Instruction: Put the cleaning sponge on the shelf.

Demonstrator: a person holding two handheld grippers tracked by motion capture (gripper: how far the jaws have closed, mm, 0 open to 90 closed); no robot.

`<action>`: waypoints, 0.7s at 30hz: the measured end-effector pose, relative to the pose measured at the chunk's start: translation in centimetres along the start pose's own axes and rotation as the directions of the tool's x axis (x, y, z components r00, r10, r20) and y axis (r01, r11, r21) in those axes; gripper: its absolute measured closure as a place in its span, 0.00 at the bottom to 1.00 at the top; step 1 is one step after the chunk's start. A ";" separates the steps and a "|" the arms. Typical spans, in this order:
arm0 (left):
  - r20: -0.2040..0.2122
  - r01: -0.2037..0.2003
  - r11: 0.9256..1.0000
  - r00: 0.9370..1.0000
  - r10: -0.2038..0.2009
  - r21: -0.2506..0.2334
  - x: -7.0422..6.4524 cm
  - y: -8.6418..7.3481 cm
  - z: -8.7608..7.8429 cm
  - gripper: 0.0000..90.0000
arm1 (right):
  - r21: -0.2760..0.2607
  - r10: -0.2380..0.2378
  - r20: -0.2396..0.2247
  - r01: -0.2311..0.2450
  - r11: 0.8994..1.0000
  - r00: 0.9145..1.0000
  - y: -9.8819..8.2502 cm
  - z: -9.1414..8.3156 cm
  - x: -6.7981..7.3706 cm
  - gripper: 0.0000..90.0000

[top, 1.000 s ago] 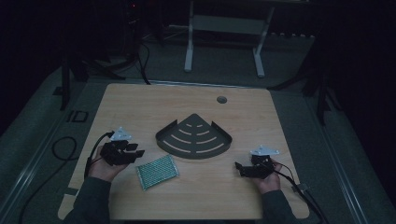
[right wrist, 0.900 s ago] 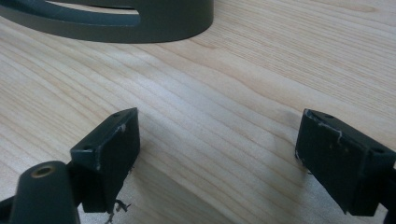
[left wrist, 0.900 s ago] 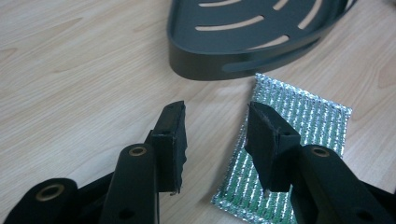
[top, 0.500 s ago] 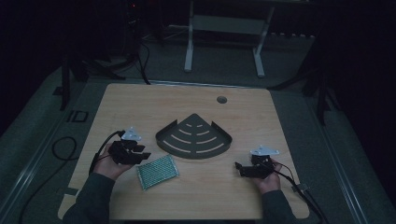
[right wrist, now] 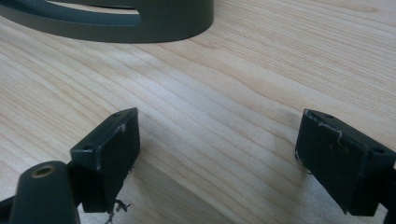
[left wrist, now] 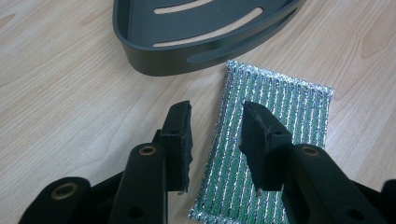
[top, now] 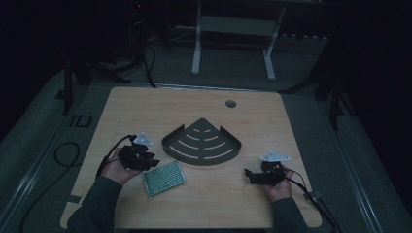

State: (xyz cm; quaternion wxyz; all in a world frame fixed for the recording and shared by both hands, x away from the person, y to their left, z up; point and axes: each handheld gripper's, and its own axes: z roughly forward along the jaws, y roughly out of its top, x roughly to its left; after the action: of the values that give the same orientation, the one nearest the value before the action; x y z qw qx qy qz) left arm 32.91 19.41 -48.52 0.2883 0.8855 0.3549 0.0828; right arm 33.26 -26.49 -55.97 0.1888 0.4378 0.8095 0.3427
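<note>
Your left gripper [left wrist: 215,126] hangs over the near edge of the green scouring pad [left wrist: 268,154], jaws partly open with a narrow gap and nothing between them. One jaw stands above the pad, the other above bare table [top: 145,111]. Whether the tips touch the surface is hard to judge from here. The pad lies flat just beside the dark corner shelf [top: 201,143]; in the left gripper view its top corner nearly meets the shelf's rim. Your right gripper [top: 260,175] rests well apart on the wood, jaws spread wide and empty.

Risk: closing at this offset would likely pinch only the pad's edge, so the thin pad could fold or slip free. Pushing forward could shove it against the shelf.
</note>
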 end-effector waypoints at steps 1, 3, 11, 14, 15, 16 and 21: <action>0.000 0.000 1.000 1.000 0.000 0.000 0.0 0.0 0.0 0.71 | 0.000 0.000 0.000 0.000 1.000 1.000 0.0 0.0 0.0 0.15; 0.006 -0.007 1.000 1.000 0.007 0.011 0.0 0.3 0.2 0.71 | 0.000 0.000 0.000 0.000 1.000 1.000 0.0 0.0 0.0 0.15; 0.017 -0.015 0.999 1.000 0.015 0.043 0.1 0.6 0.9 0.72 | 0.000 0.000 0.000 0.000 1.000 1.000 0.0 0.0 0.0 0.15; 0.025 -0.016 0.998 1.000 0.015 0.054 0.1 0.7 1.3 0.72 | 0.000 0.000 0.000 0.000 1.000 1.000 0.0 0.0 0.0 0.15; 0.026 -0.018 0.998 1.000 0.017 0.059 0.1 0.7 1.3 0.72 | 0.000 0.000 0.000 0.000 1.000 1.000 0.0 0.0 0.0 0.15; 0.029 -0.019 0.998 0.999 0.017 0.062 0.1 0.7 1.4 0.72 | 0.000 0.000 0.000 0.000 1.000 1.000 0.0 0.0 0.0 0.15; 0.034 -0.021 0.997 0.999 0.018 0.078 0.2 0.8 1.9 0.73 | 0.000 0.000 0.000 0.000 1.000 1.000 0.0 0.0 0.0 0.15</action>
State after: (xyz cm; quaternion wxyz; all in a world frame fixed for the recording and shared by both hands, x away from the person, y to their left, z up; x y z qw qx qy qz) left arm 34.17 18.22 -49.63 0.2583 0.9008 0.3445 0.0567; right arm 33.26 -26.49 -55.97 0.1890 0.4378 0.8094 0.3427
